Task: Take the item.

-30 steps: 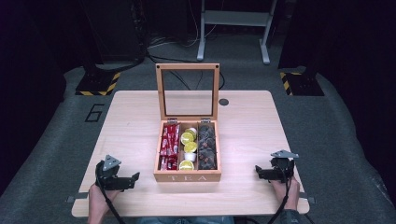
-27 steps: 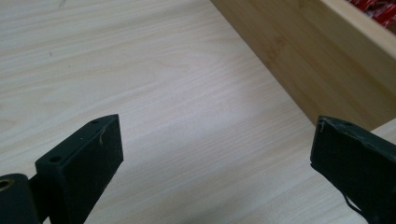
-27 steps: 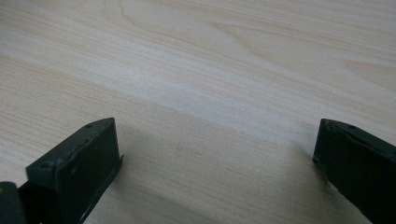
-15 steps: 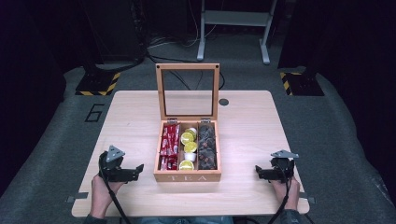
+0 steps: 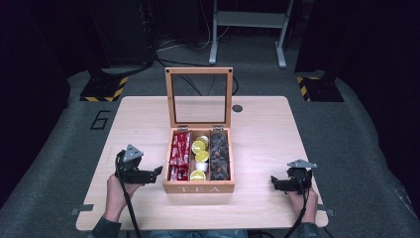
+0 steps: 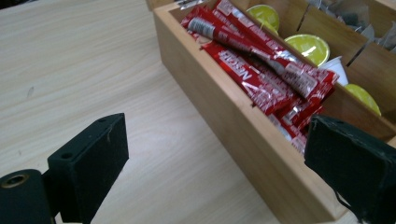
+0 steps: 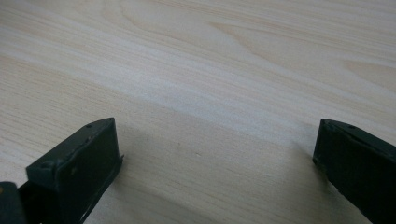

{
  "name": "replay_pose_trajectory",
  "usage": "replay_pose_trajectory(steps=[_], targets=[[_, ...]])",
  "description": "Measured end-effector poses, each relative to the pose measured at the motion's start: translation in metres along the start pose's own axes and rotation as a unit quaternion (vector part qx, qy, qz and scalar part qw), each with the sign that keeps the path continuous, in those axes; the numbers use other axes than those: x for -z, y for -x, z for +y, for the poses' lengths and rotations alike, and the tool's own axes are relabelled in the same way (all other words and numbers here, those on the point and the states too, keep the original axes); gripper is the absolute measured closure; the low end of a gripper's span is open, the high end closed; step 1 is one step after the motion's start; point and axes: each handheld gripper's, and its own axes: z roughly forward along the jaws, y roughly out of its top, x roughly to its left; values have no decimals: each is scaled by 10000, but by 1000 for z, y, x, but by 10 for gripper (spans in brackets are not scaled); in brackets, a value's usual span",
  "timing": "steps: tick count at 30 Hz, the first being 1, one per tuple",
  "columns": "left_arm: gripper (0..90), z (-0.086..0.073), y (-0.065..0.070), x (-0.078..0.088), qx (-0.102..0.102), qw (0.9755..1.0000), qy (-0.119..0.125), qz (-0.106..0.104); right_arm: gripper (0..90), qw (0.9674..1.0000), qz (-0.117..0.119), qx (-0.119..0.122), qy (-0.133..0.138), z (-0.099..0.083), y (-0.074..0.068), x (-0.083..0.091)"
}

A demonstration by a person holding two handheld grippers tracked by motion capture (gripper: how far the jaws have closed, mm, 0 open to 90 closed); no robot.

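Note:
A wooden tea box (image 5: 199, 188) stands in the middle of the table with its glass lid (image 5: 199, 97) raised upright. Its left compartment holds red stick packets (image 5: 180, 156) (image 6: 261, 77), the middle one yellow-lidded capsules (image 5: 200, 157) (image 6: 308, 46), the right one dark sachets (image 5: 219, 155). My left gripper (image 5: 157, 172) (image 6: 219, 168) is open, its jaws close to the box's left wall (image 6: 243, 140), empty. My right gripper (image 5: 274, 181) (image 7: 215, 158) is open near the front right of the table, over bare wood.
The light wooden table (image 5: 267, 134) has a small dark round hole (image 5: 237, 108) behind the box on the right. Dark floor, yellow-black striped bases (image 5: 104, 89) and a metal stand (image 5: 247, 29) lie beyond the table's far edge.
My left gripper has moved to the right, toward the box's left wall. The right gripper has stayed in place.

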Motion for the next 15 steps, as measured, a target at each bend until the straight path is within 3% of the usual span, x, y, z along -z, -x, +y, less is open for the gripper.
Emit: replay_pose_trajectory(steps=[4, 6, 12, 15], targets=[[85, 12, 5, -7, -66, 9998, 48, -155, 0, 10000, 0, 0, 1, 0, 0, 0], [111, 21, 9, -14, -196, 9995, 13, -243, 0, 10000, 2, -1, 0, 0, 0, 0], [149, 36, 13, -27, -242, 9985, -59, -479, 0, 10000, 0, -1, 3, 0, 0, 0], [171, 41, 15, -32, -286, 9983, -59, -497, 0, 10000, 2, 1, 1, 0, 0, 0]])
